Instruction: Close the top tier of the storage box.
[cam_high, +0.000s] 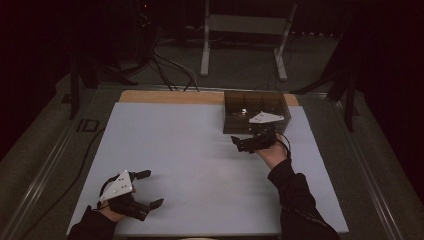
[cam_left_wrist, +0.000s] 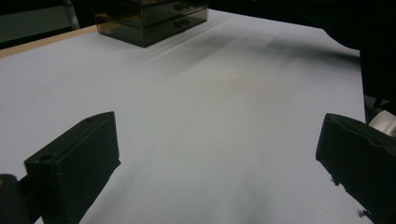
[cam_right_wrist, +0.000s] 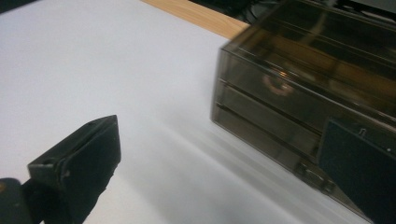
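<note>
From above: the white table runs away from the person, and at about one o'clock on it sits the smoky drawer box, a dark see-through plastic case close to the far edge where a strip of bare wood shows. Something pale glints inside its top, but the light is dim and I can't say what it is. The right gripper is just in front of the box, at the box's six o'clock, jaws spread and holding nothing, its grey plate up against the box front. Down at seven o'clock the left gripper hovers over the near corner, jaws wide apart, empty, well apart from the box.

Left gripper view: both black jaws stand far apart over bare white table. The drawer box is way off at eleven o'clock, its stacked drawer fronts and small handles facing this way. A dark sleeve looms at two o'clock.

Right gripper view: the drawer box is near, at two o'clock. Its tinted walls show stacked drawers, all pushed in. A ring-shaped brownish glint shows through the wall, perhaps a reflection. The right-hand jaw overlaps the lower drawer front; whether it touches I can't tell. The other jaw hangs over open table.
</note>
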